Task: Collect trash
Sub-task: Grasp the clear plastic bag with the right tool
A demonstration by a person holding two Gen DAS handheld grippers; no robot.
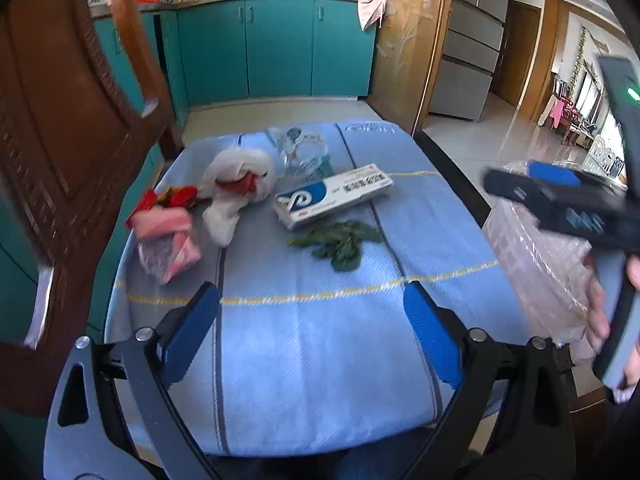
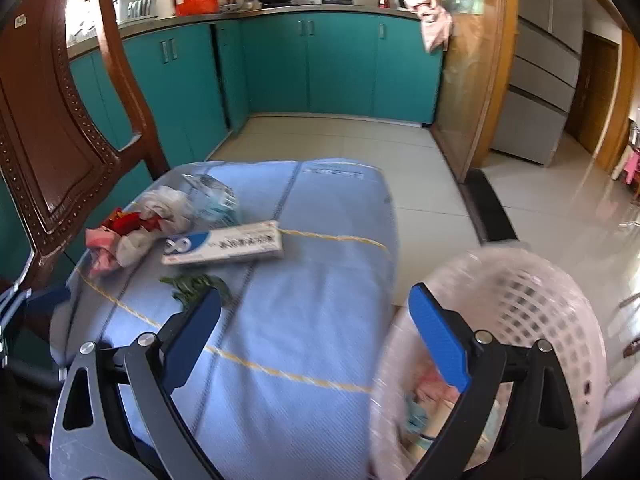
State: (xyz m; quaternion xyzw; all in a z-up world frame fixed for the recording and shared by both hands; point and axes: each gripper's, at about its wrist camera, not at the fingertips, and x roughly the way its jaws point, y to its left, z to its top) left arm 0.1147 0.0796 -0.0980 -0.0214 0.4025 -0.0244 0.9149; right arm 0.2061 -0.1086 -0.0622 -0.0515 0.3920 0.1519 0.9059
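Observation:
Trash lies on a table covered with a light blue cloth [image 1: 304, 352]: a white and blue box [image 1: 334, 196] [image 2: 224, 246], green leaf scraps [image 1: 340, 242] [image 2: 196, 286], a crumpled white bag with red bits [image 1: 238, 184] [image 2: 166, 208], a pink wrapper [image 1: 166, 240] [image 2: 100, 248] and a clear plastic wrapper [image 1: 298, 148] [image 2: 212, 198]. My left gripper [image 1: 312, 310] is open and empty over the near cloth. My right gripper [image 2: 316, 312] is open and empty; it also shows at the right in the left wrist view [image 1: 552, 188]. A pink mesh trash basket [image 2: 532, 320] [image 1: 540, 264] stands beside the table's right edge, some trash inside.
A carved wooden chair back [image 1: 68, 140] [image 2: 52, 120] stands at the table's left. Teal kitchen cabinets [image 1: 276, 48] line the far wall. Tiled floor [image 2: 560, 220] and a grey fridge [image 2: 548, 60] lie to the right.

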